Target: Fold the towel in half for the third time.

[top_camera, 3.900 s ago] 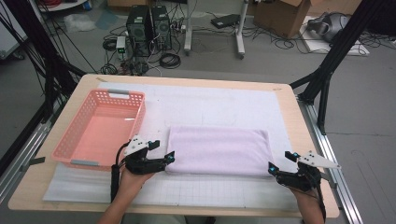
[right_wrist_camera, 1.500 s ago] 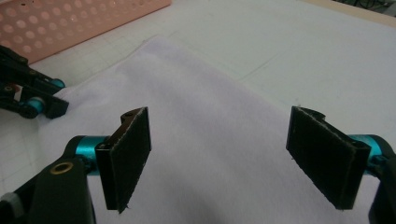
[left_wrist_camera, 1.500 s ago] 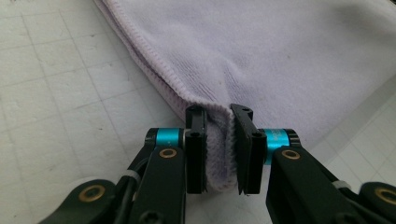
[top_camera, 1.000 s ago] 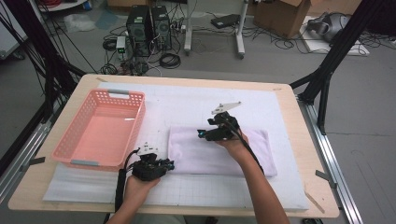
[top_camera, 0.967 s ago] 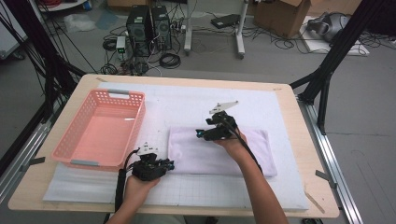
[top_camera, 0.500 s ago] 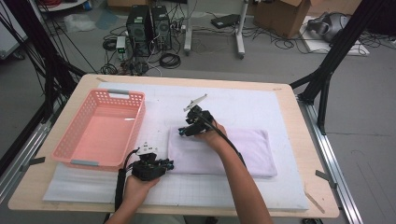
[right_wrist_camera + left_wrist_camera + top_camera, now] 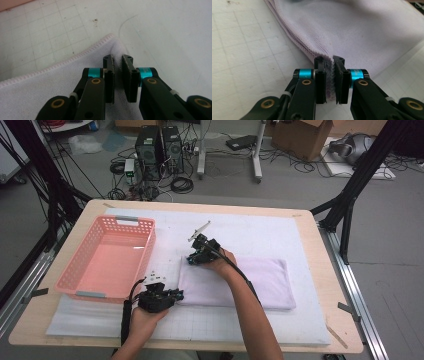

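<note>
The left gripper (image 7: 329, 75) pinches the folded towel's (image 7: 260, 280) near-left corner; the right gripper (image 7: 117, 75) pinches its far-left corner.

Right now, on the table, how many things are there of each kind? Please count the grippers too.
Towel, pale purple, folded: 1
Basket, pink plastic: 1
White gridded mat: 1
Grippers: 2, the left gripper shut on the towel's near corner, the right gripper shut on its far corner
Total: 5
</note>
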